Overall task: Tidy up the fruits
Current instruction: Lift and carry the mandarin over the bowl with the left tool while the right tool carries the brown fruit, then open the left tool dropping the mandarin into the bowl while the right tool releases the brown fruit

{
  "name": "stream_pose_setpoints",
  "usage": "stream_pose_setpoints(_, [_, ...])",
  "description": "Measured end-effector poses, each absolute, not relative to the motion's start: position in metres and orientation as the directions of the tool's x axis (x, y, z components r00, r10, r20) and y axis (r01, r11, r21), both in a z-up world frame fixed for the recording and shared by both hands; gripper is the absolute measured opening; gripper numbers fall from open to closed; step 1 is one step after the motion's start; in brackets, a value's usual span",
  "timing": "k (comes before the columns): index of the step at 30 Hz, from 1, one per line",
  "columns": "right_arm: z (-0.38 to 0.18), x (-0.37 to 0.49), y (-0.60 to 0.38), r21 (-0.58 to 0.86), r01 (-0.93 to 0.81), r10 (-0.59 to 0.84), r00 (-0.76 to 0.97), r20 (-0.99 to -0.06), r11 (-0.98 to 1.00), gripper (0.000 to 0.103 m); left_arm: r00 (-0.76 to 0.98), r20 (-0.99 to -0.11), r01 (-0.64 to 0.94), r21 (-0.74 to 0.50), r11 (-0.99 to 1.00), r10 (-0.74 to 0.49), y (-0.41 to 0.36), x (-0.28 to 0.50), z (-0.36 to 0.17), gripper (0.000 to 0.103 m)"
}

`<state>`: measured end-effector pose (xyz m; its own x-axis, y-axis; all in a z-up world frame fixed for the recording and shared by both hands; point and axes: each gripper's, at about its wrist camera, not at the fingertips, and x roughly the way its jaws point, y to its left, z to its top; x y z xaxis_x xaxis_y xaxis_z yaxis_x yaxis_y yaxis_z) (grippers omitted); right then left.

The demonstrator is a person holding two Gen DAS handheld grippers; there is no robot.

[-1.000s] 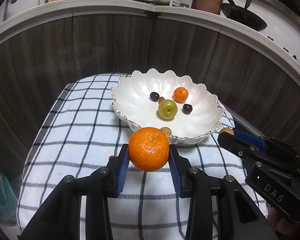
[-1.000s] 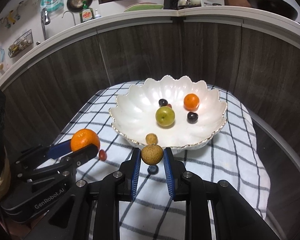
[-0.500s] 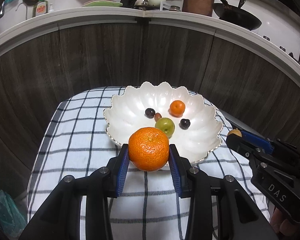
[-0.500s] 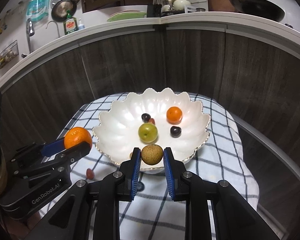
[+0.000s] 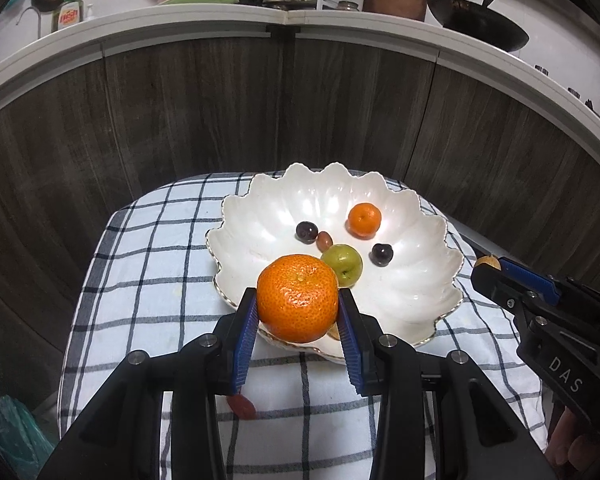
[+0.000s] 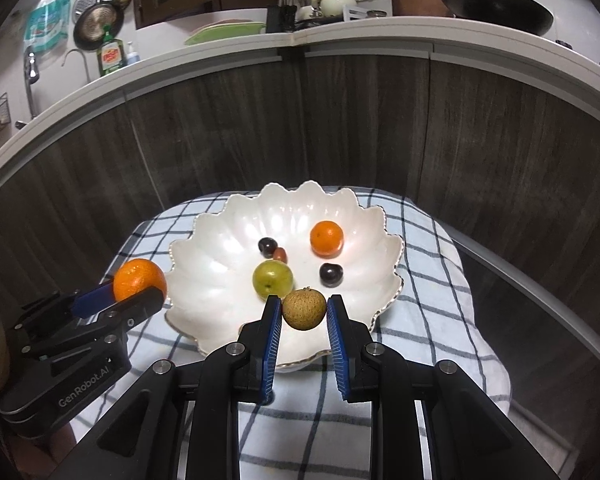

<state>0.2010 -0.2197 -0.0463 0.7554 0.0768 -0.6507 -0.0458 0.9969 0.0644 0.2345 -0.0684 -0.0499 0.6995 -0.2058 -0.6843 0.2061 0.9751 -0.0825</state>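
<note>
The left hand-held gripper [image 5: 298, 312] grasps a mandarin [image 5: 298, 298] over the bowl [image 5: 412, 280] rim; the right hand-held gripper [image 6: 304, 314] pinches a small brown fruit [image 6: 304, 309] above the bowl. Both fruits look light, round and likely to roll; the mandarin's peel probably yields, so hold it gently across its widest part.

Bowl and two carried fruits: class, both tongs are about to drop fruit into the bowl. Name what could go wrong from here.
1. The big orange in the left tongs hangs above the near rim of the white bowl; let go too early, it may strike the rim and roll onto the checked cloth.
2. The small brown fruit in the right tongs could land on the green fruit and knock others about.
3. Both tongs converge, so they might collide.
</note>
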Motion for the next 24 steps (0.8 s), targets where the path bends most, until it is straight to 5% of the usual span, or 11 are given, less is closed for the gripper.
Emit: stream_pose_setpoints(24, [-0.062,0.245,-0.214,0.024,0.015,0.007,0.695,-0.719,1.0,0.025,0.602,-0.763,0.233,-0.112,0.966,-0.234,-0.068,0.288,-0.08,0.038])
